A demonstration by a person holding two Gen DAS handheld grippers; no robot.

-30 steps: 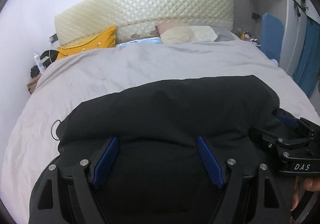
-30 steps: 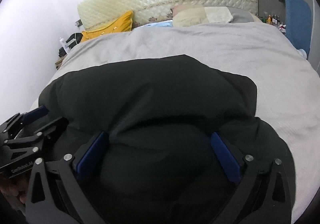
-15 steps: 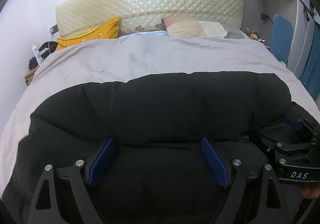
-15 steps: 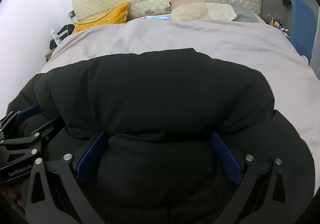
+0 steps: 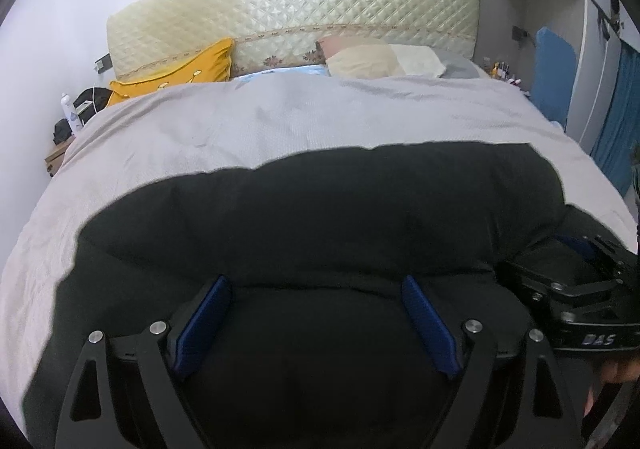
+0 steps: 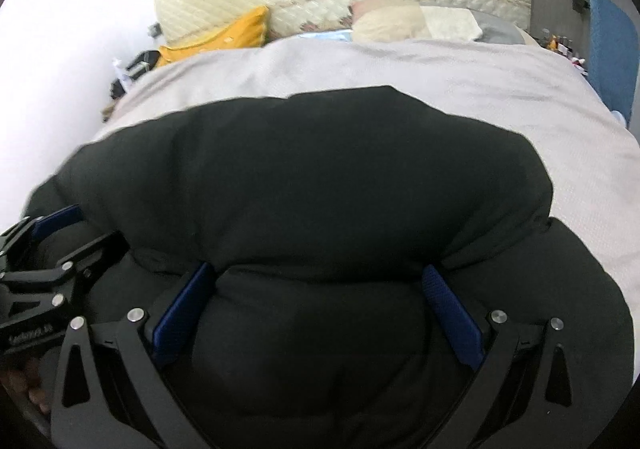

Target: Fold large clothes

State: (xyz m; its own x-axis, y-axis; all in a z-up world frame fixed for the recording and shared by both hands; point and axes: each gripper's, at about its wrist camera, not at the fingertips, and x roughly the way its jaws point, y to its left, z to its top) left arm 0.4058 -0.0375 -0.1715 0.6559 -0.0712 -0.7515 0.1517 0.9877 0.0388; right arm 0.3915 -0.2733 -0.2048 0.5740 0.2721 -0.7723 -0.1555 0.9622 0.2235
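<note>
Since the frame a second ago both cameras have closed in on the black padded coat (image 5: 320, 217), which now fills more of each view, its rolled-over top edge sitting further up the grey bedcover (image 5: 280, 121); we read this as a fold being carried toward the headboard (image 5: 292, 9). Left gripper (image 5: 316, 325) and right gripper (image 6: 316, 313) both have jaws spread wide, blue pads apart with puffy fabric bulging between them, grasping nothing that we can see. Each tool appears at the edge of the other's view, so they work side by side near the foot-end of the coat. Our judgement: to do this step well, we should press evenly with both tools so the folded layer lands square, keep the two ends of the crease level, and flatten trapped air, since the padding looks springy and likely to reopen. Around: yellow cushion (image 5: 180, 69) and pale pillows (image 5: 380, 59) at the head of the bed, well apart from the coat; clutter on the bedside stand (image 5: 68, 121); blue curtain (image 5: 620, 121) at right. Nothing lies in the fold's path on the cover
</note>
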